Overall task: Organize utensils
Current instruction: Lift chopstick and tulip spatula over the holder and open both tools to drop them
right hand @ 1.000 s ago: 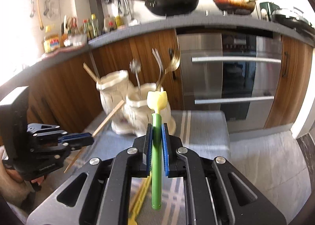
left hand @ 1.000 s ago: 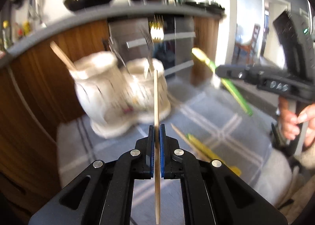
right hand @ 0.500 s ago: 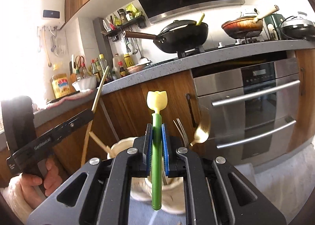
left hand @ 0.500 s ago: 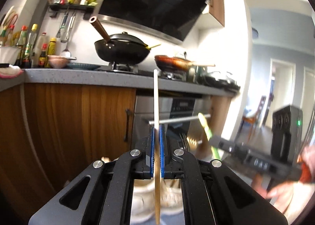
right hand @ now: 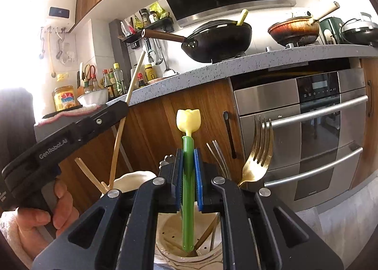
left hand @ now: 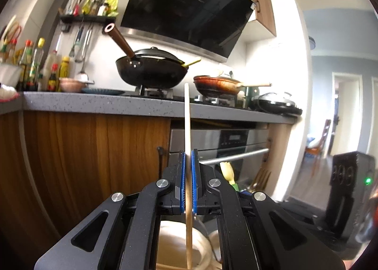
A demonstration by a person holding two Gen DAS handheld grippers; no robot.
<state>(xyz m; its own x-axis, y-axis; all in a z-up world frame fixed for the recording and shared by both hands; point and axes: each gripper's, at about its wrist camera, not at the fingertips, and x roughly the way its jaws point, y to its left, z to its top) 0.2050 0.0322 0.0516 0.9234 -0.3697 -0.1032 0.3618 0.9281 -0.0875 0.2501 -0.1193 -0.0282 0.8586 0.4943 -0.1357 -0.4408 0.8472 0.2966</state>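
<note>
My left gripper (left hand: 188, 159) is shut on a thin wooden chopstick (left hand: 187, 119) held upright, its lower end hanging over the mouth of a cream ceramic holder cup (left hand: 203, 246). My right gripper (right hand: 188, 159) is shut on a green utensil handle topped with a yellow tulip (right hand: 188, 120). The handle's lower end hangs inside a second cream holder cup (right hand: 170, 241) with drain holes. That cup also holds a gold fork (right hand: 258, 154) and silver forks (right hand: 219, 154). In the right wrist view the left gripper (right hand: 122, 107) shows with its chopstick (right hand: 132, 81) above the neighbouring cup (right hand: 134, 176).
Wooden cabinet doors (left hand: 89, 163) and a steel oven (right hand: 307, 133) stand just behind the holder. A grey countertop (left hand: 106, 102) above carries a black wok (left hand: 151, 71), a rusty pan (right hand: 293, 29) and bottles. A hand (right hand: 56, 213) grips the left tool.
Both grippers rose and tilted up from looking down at the holder to near level, moving in over the cups. The chopstick and the tulip utensil stayed gripped.
</note>
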